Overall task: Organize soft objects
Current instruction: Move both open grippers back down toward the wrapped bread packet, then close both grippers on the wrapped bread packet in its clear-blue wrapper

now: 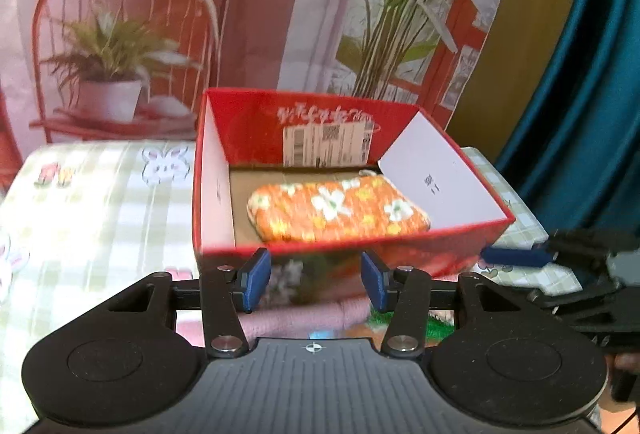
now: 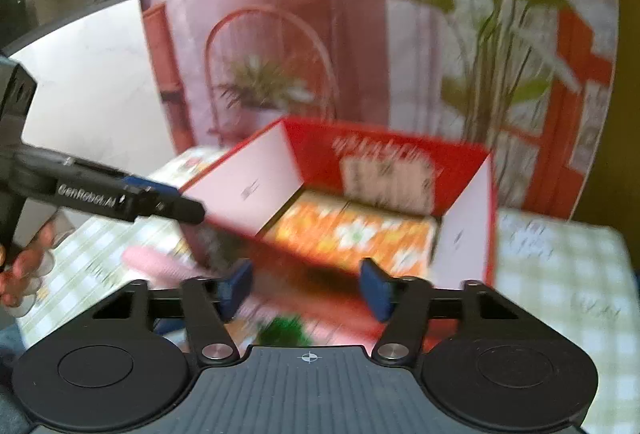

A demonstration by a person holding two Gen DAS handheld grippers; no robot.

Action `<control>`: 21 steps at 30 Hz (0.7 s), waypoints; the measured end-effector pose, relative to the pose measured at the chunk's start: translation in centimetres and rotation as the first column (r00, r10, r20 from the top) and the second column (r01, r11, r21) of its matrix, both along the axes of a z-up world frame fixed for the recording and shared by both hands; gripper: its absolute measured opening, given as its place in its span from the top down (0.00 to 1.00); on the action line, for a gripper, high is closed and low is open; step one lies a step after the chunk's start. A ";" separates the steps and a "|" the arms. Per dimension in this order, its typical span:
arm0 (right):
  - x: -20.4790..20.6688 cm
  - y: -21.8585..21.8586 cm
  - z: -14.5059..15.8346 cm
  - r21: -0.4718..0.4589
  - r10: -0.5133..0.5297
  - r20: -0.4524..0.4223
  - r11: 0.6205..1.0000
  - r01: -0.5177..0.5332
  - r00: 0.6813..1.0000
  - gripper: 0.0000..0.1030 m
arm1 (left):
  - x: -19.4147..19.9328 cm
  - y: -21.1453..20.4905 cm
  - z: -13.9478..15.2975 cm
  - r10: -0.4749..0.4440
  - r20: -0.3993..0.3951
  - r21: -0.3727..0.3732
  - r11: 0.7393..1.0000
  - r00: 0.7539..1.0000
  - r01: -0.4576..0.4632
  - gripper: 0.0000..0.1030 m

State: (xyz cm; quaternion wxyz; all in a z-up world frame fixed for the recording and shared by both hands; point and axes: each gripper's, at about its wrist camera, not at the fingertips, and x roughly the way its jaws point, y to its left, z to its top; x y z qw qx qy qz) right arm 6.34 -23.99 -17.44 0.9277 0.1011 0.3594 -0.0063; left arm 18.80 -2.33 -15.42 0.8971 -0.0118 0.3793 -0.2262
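One plush orange floral pouch (image 1: 338, 210) – rectangular, inside red cardboard box (image 1: 440, 238).

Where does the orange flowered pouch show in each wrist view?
Left wrist: the pouch lies on the floor of the red box, centre of the picture, just above the gripper's fingertips.
Right wrist: the pouch is in the same box, slightly right of centre, blurred.
Shared landmark: the white shipping label on the box's far inner wall.
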 end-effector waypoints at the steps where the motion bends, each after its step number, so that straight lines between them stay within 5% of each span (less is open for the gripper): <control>1: -0.2 0.4 -0.4 0.017 0.009 -0.013 1.000 -0.009 1.000 0.63 | -0.3 0.1 -0.3 0.014 -0.006 0.000 1.000 1.000 -0.014 0.50; 9: -1.1 2.8 -3.1 0.152 0.066 -0.064 0.987 -0.056 0.996 0.72 | -2.2 0.4 -2.7 0.028 -0.104 -0.030 0.999 0.994 -0.031 0.51; 21: -3.2 -0.1 -4.8 0.206 -0.071 -0.110 0.974 0.092 0.991 0.69 | -3.2 -0.1 -4.0 0.004 -0.150 -0.039 0.999 0.989 -0.010 0.53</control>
